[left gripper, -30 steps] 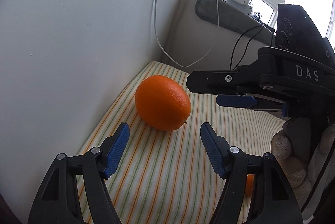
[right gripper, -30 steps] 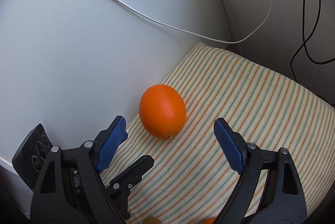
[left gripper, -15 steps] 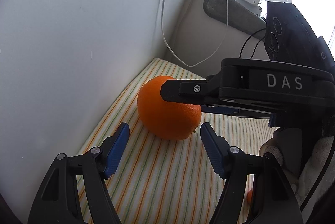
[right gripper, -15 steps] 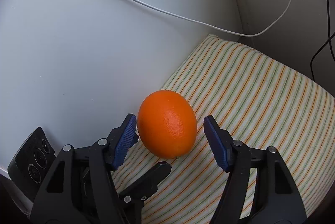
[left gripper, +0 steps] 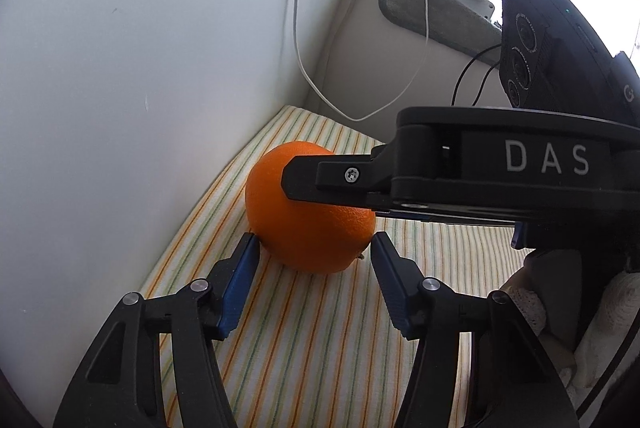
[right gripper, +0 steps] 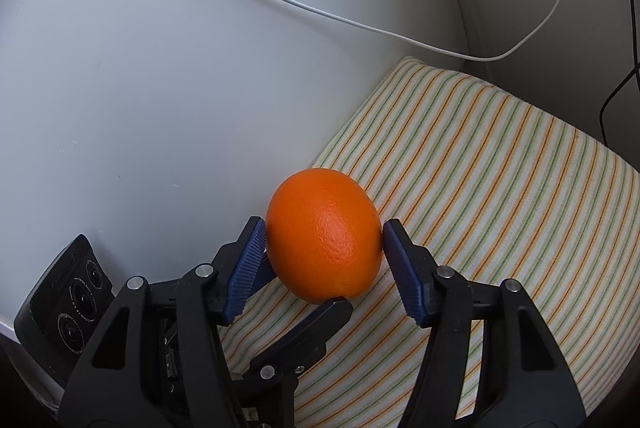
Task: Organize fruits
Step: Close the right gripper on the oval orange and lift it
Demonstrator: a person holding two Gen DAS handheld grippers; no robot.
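Observation:
One orange (left gripper: 312, 244) lies on a striped cloth (left gripper: 320, 340) close to a white wall. In the right wrist view my right gripper (right gripper: 322, 228) has both blue pads against the sides of the orange (right gripper: 324, 232), and its jaws are still closing. My left gripper (left gripper: 314, 238) is closing too. Its fingertips flank the near end of the fruit, right at the skin, without a clear press. The right gripper's upper finger (left gripper: 332, 179) crosses over the orange's top. One left finger (right gripper: 308, 328) reaches under the fruit.
A white wall (left gripper: 140, 67) stands just left of the orange, with a white cable (right gripper: 320, 11) hanging across it. Black cables (left gripper: 472, 75) drop from a sill with a grey mat (left gripper: 432, 7). A gloved hand (left gripper: 624, 292) holds the right gripper. Striped cloth (right gripper: 500, 167) stretches away to the right.
Both grippers have closed in around the orange. The right gripper came forward over it and its pads now meet its sides. The left jaws narrowed to the fruit's near end.

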